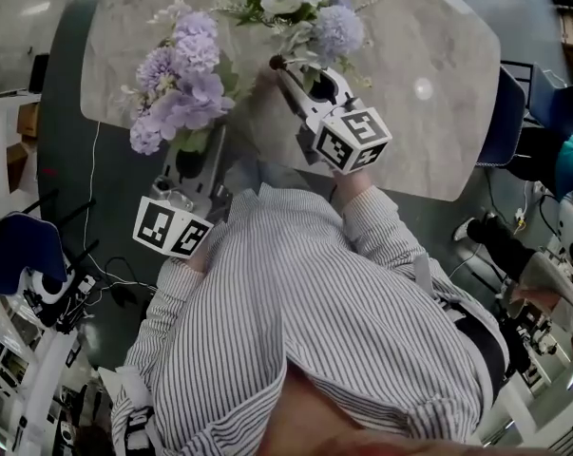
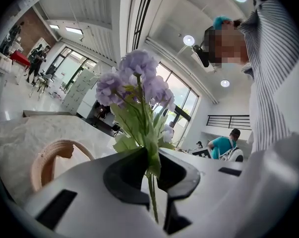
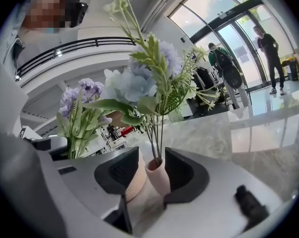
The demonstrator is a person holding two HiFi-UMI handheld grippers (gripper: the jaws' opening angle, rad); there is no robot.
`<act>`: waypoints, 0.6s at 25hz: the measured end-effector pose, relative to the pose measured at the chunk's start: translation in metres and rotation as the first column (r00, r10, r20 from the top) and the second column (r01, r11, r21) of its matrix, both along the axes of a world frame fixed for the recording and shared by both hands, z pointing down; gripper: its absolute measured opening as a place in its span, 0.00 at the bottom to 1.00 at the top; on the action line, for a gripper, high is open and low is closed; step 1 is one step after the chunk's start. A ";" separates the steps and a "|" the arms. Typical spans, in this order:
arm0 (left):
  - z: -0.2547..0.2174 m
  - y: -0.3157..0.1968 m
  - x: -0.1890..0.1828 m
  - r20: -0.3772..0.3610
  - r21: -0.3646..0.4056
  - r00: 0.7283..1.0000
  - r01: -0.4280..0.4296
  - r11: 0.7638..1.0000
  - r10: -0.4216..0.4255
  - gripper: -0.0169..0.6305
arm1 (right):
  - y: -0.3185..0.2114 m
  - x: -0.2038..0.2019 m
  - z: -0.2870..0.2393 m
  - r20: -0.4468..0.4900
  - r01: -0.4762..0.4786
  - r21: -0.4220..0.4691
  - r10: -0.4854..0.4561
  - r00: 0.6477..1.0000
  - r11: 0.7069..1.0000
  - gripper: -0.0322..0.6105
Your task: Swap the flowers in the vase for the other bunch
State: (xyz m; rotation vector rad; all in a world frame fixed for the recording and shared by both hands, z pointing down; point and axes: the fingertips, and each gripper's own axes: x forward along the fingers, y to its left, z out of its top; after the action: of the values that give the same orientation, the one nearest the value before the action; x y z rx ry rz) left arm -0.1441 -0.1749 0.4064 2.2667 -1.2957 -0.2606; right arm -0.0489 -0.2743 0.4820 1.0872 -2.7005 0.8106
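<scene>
A bunch of purple hydrangeas (image 1: 181, 88) stands upright in my left gripper (image 1: 188, 148), at the table's near left. In the left gripper view the jaws (image 2: 150, 167) are shut on its thin green stem (image 2: 151, 192), blooms (image 2: 139, 78) above. A mixed bunch of white and pale blue flowers (image 1: 300, 8) stands in a small pink vase (image 3: 158, 177) on the marble table (image 1: 429, 141). My right gripper (image 1: 291, 69) is at that vase. Its jaws (image 3: 151, 170) stand open on either side of the vase's neck, the right pad close to it. A beige looped part (image 3: 132, 177) sits beside the neck.
A blue chair (image 1: 509, 117) stands at the table's right edge and another (image 1: 15, 250) on the floor at the left. Cables and equipment lie on the floor around the person's striped shirt (image 1: 305, 321). People stand far off by glass doors (image 3: 268, 43).
</scene>
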 end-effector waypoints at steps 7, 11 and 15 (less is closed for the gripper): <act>0.010 0.002 -0.002 -0.011 -0.018 1.000 0.007 1.000 -0.008 0.10 | -0.012 -0.004 0.009 -0.003 0.001 0.015 -0.001 1.000 1.000 0.29; 0.014 0.003 -0.002 -0.023 -0.026 1.000 0.015 1.000 -0.016 0.10 | -0.014 -0.007 0.009 -0.018 0.023 0.030 -0.023 1.000 0.999 0.29; 0.014 0.003 -0.002 -0.025 -0.036 1.000 0.009 0.999 -0.010 0.10 | -0.017 -0.012 0.005 -0.033 0.036 0.057 -0.034 0.999 0.998 0.29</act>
State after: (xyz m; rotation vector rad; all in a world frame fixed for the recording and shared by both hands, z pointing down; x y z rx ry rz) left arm -0.1459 -0.1715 0.4207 2.2214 -1.2884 -0.2660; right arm -0.0605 -0.2917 0.4866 1.0517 -2.7239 0.7075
